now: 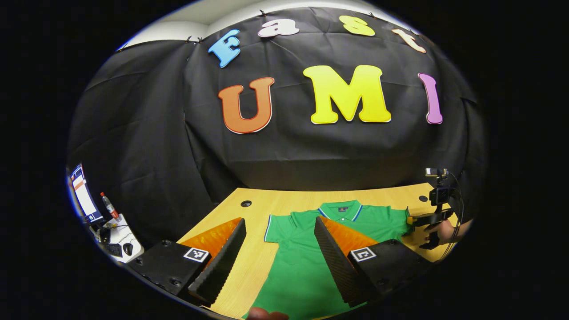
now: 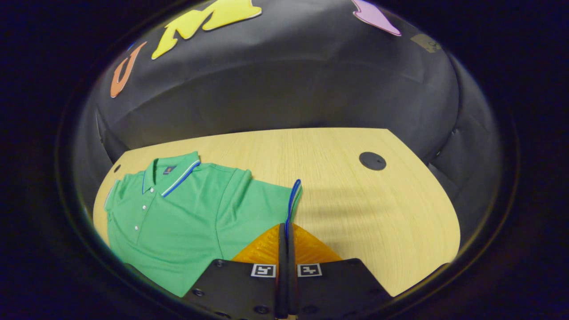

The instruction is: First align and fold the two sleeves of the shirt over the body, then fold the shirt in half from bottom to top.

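Observation:
A green polo shirt (image 1: 302, 266) with a blue-and-white trimmed collar lies face up on the wooden table (image 1: 249, 262). My left gripper (image 1: 280, 220) hovers open above it, and the shirt's near sleeve (image 1: 276, 230) lies between the spread fingers without touching them. At the shirt's far side, a hand (image 1: 444, 231) holds my right gripper (image 1: 415, 219). In the right gripper view, the right gripper (image 2: 283, 229) is shut on the trimmed edge of the other sleeve (image 2: 291, 200), which stands lifted off the table (image 2: 378, 213). The shirt body (image 2: 178, 218) spreads to the left.
Round cable holes sit in the tabletop (image 1: 246, 203) (image 2: 372, 161). Left of the table stands a side desk (image 1: 118, 242) with a monitor (image 1: 84, 195), a bottle (image 1: 109, 205) and a mouse. The black cloth wall rises just behind the table. Bare wood lies right of the lifted sleeve.

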